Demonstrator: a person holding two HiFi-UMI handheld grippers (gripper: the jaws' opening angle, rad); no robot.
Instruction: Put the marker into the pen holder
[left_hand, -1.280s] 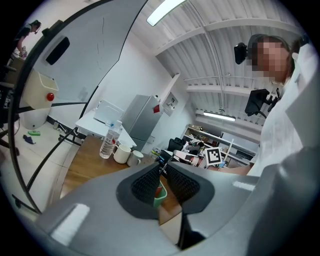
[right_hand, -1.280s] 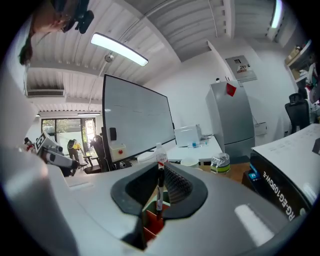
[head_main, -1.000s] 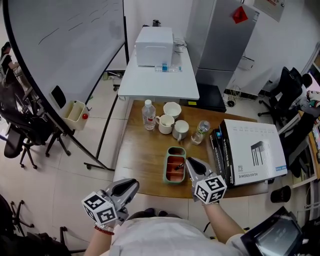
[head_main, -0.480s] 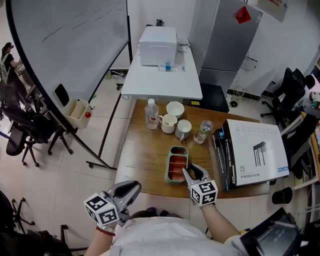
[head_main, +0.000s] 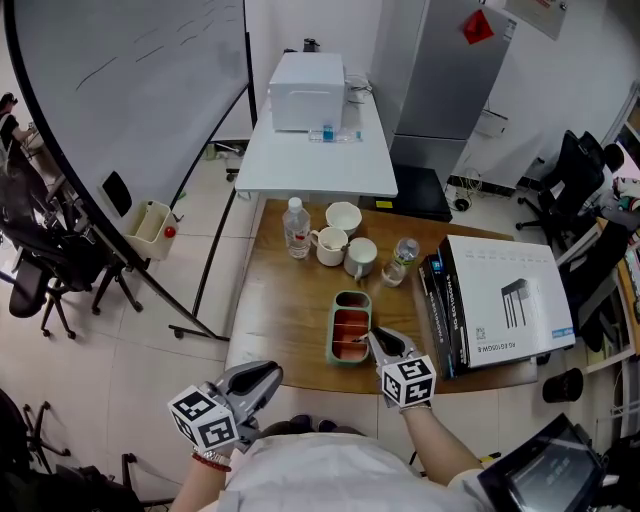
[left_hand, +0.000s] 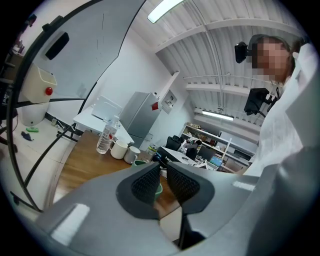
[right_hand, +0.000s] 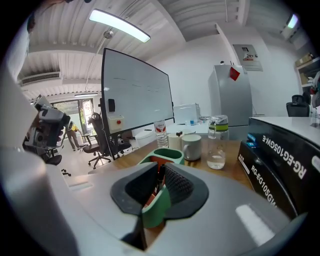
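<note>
Now the right tongs (head_main: 377, 337), after popping wide, are squeezing shut again on the dark marker (right_hand: 160, 175) in the green tray (head_main: 331, 330). The left tongs (head_main: 266, 374) are staying pressed together, empty. Lifting the marker out is probably coming next.

A dark marker (right_hand: 160, 174) tilts over the near end of the green pen holder (head_main: 332, 330).

Left tongs (head_main: 262, 378) held low, closed; right tongs (head_main: 377, 338) reached forward, pinched shut.
</note>
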